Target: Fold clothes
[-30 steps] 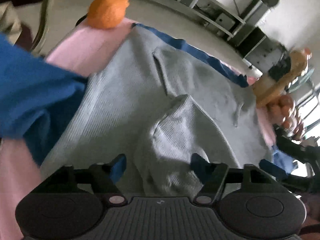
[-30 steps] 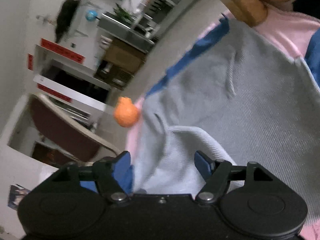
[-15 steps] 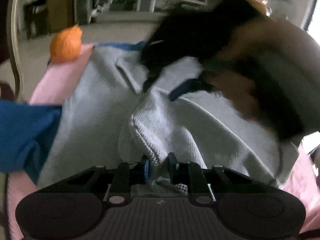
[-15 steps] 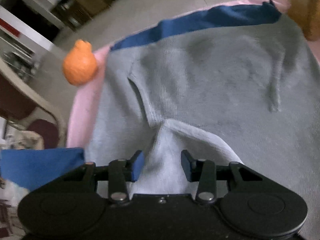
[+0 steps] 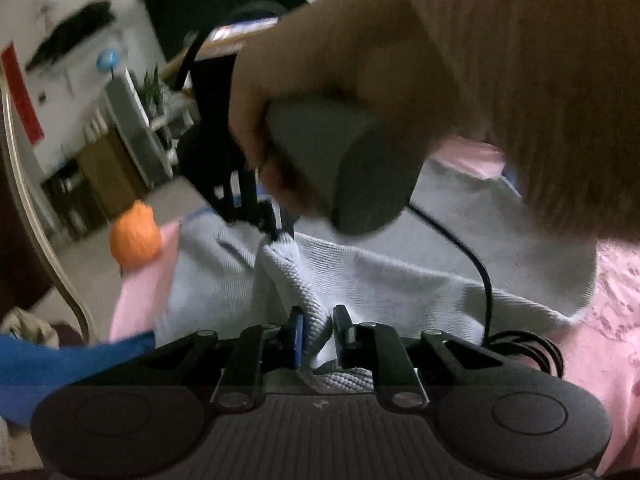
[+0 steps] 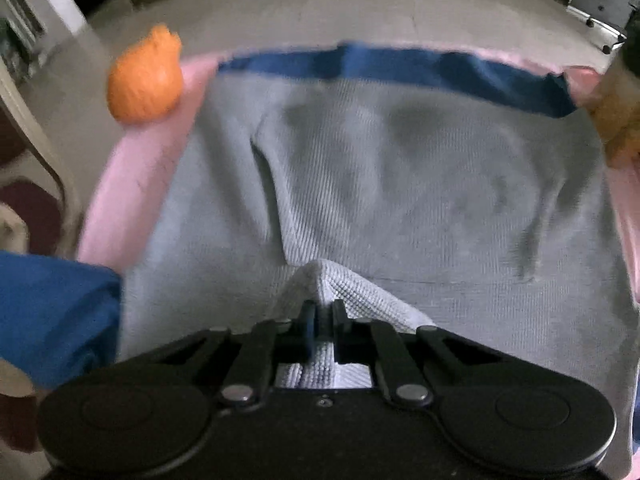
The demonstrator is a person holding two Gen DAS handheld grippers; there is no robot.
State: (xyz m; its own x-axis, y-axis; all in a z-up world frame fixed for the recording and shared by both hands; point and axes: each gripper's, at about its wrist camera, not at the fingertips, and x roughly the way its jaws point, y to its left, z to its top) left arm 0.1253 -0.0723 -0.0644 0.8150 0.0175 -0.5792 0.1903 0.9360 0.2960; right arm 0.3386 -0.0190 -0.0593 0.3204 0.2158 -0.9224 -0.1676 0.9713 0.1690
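Note:
A grey knit garment (image 5: 400, 280) lies spread over a pink cover (image 5: 600, 340). My left gripper (image 5: 318, 320) is still closing, its pads pinching a raised fold of the garment's near edge. Just beyond it, a person's hand (image 5: 360, 60) holds my right gripper (image 5: 276, 232), which grips the same raised edge farther along. In the right wrist view the right gripper (image 6: 322, 312) is closing too, with a peak of the grey garment (image 6: 400, 180) clamped between its pads. The cloth between the two grips stands up in a ridge.
An orange plush toy (image 6: 145, 76) sits at the pink cover's far left corner. Blue cloth (image 6: 400, 68) shows along the garment's far edge, and more blue fabric (image 6: 52, 312) lies near left. A black cable (image 5: 480, 272) trails over the garment. A chair (image 5: 40, 220) stands left.
Both grippers went from open around a fold of the grey garment to clamped on it. The right gripper and its hand swung in front of the left camera. Both rolled.

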